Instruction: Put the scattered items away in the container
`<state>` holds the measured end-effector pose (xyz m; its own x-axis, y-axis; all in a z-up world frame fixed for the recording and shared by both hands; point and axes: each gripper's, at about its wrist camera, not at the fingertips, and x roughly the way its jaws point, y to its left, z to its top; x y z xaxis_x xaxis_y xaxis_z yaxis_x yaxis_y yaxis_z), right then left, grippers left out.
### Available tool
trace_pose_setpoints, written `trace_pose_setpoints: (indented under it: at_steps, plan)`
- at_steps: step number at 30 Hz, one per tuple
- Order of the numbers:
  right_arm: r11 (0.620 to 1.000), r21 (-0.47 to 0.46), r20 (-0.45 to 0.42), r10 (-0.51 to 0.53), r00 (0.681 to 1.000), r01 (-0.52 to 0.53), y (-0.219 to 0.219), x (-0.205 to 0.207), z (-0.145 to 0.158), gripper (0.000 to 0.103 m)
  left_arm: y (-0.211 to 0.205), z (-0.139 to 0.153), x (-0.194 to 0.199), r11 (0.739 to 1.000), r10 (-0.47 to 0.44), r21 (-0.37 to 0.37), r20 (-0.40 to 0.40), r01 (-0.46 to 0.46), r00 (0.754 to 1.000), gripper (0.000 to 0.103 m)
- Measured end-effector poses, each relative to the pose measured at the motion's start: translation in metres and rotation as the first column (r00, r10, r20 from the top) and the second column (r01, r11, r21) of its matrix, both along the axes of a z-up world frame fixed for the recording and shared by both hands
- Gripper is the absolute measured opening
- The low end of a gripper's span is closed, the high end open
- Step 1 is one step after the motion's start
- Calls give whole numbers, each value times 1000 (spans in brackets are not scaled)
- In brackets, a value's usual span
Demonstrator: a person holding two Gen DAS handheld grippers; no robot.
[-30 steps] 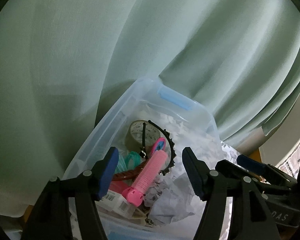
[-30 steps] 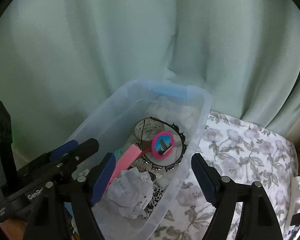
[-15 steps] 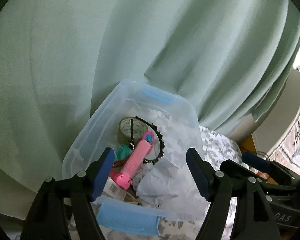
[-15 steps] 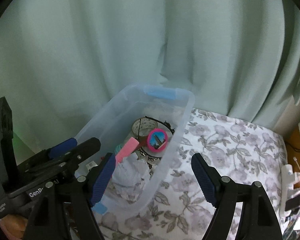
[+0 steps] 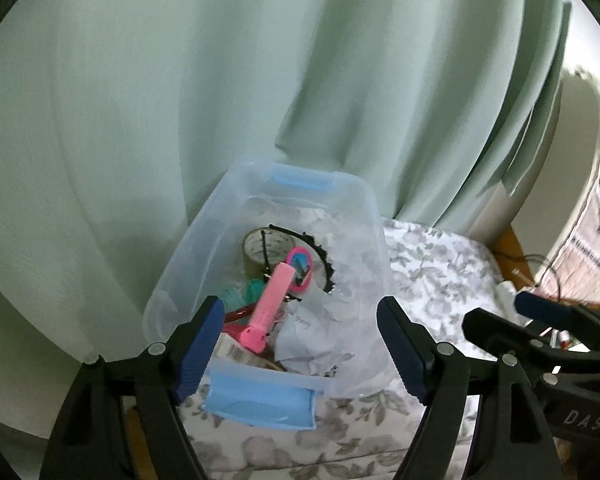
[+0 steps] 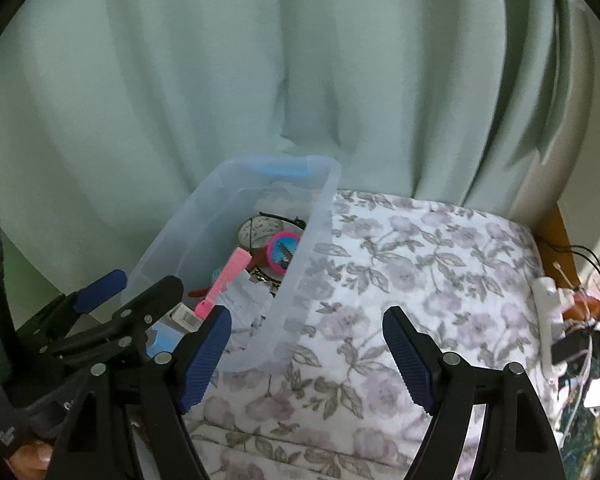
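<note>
Curtain fabric [image 5: 180, 92], pale green and pleated, fills the background of both of our wrist views. Below it lies a floral bedspread [image 6: 420, 264], grey blossoms on white, and on its left part stands the clear plastic container [image 5: 374, 240] with blue latch handles at its near and far ends.

We hold our left gripper [image 5: 300, 344] over the container's near end, its blue-padded jaws spread wide with nothing between them; the near blue handle sits just below and between the fingers. Our right gripper [image 6: 306, 354] hangs over bare bedspread just to the right of the container, jaws equally wide apart and empty, its left finger overlapping the container's near right corner in the picture.

Inside the container we see crumpled white paper [image 5: 300, 332] near the front, a roll of brownish packing tape [image 5: 260, 246] toward the back, and a black toothed headband [image 5: 320, 248] arching over it. A pink comb-like tool [image 5: 270, 304] lies lengthwise across the pile, its far end touching a round pink-rimmed compact [image 5: 300, 266]. Something teal [image 5: 240, 294] and a small barcoded box [image 6: 186, 314] lie at the left side; we cannot tell what they are.
</note>
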<state>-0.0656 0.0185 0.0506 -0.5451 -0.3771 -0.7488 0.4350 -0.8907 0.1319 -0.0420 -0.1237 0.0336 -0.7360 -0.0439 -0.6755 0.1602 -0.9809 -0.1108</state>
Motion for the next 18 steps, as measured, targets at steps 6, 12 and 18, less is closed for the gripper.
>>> trace_pose_setpoints:
  at_steps: [6, 12, 18]
  plan:
    - [1000, -4, 13, -31, 999, 31, 7, 9, 4, 81, 1, 5, 9, 1000, -8, 1, 8, 8, 1000, 81]
    - [999, 10, -4, -33, 999, 33, 5, 21, 12, 81, 2, 16, 17, 998, 22, -55, 20, -21, 1000, 81]
    - [999, 7, -7, -32, 999, 32, 7, 29, 20, 81, 4, 26, 20, 997, 20, -75, 41, -17, 999, 81]
